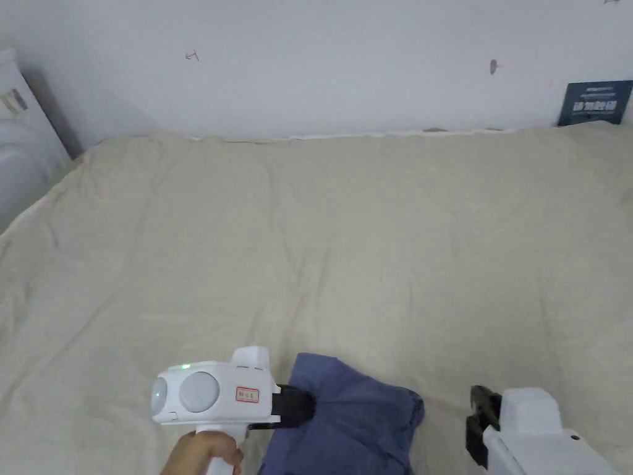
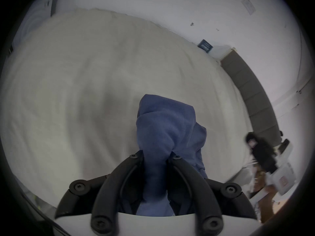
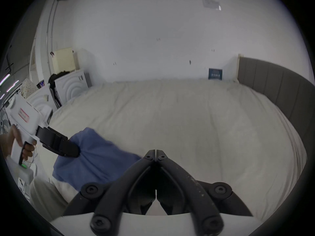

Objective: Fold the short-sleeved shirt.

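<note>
the blue shirt [image 1: 352, 420] sits bunched at the bed [image 1: 346, 247]'s near edge. left gripper [image 2: 156, 156] has its jaws clamped on a fold, probably to drag it flat. right gripper [image 3: 156, 152] waits beside it, jaws together, holding nothing.

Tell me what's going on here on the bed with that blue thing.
A person is working with two handheld grippers over a bed covered in a beige sheet. The left gripper is shut on a bunched-up blue shirt, which sits crumpled at the near edge of the bed. The right gripper is shut with nothing between its jaws, off to the shirt's side. No neat fold is visible yet.
</note>
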A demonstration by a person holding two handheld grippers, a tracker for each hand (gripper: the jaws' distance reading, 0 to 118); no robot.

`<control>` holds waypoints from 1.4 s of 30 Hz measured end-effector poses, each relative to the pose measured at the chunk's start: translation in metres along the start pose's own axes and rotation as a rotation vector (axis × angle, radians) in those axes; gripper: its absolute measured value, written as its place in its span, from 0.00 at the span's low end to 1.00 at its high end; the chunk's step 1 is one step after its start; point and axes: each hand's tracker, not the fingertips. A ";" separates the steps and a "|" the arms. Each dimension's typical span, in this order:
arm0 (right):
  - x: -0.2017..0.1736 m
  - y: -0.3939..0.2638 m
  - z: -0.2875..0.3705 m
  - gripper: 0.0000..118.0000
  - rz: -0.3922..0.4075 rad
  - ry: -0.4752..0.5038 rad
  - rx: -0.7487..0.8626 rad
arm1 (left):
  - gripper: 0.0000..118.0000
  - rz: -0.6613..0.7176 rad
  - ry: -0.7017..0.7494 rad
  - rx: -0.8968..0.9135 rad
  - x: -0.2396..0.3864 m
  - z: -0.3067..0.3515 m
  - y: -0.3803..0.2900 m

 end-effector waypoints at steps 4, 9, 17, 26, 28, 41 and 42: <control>-0.010 0.025 0.000 0.01 0.045 -0.004 0.045 | 0.20 0.011 0.152 0.018 -0.084 0.031 0.035; -0.023 0.042 -0.013 0.01 0.065 -0.009 0.058 | 0.20 0.064 0.356 0.029 -0.189 0.062 0.067; -0.048 0.060 -0.043 0.01 0.068 -0.029 0.036 | 0.21 0.192 0.547 0.059 -0.308 0.084 0.084; -0.049 0.073 -0.047 0.01 0.055 -0.026 0.031 | 0.96 0.166 0.595 0.111 -0.292 0.091 0.086; -0.047 0.080 -0.037 0.01 0.052 -0.025 0.052 | 0.93 0.170 0.590 0.179 -0.263 0.106 0.087; 0.009 0.149 0.062 0.01 0.155 -0.145 0.329 | 0.92 -0.131 0.548 0.855 0.007 0.227 0.055; 0.015 0.154 0.071 0.01 0.160 -0.155 0.358 | 0.93 -0.162 0.540 0.905 0.030 0.230 0.049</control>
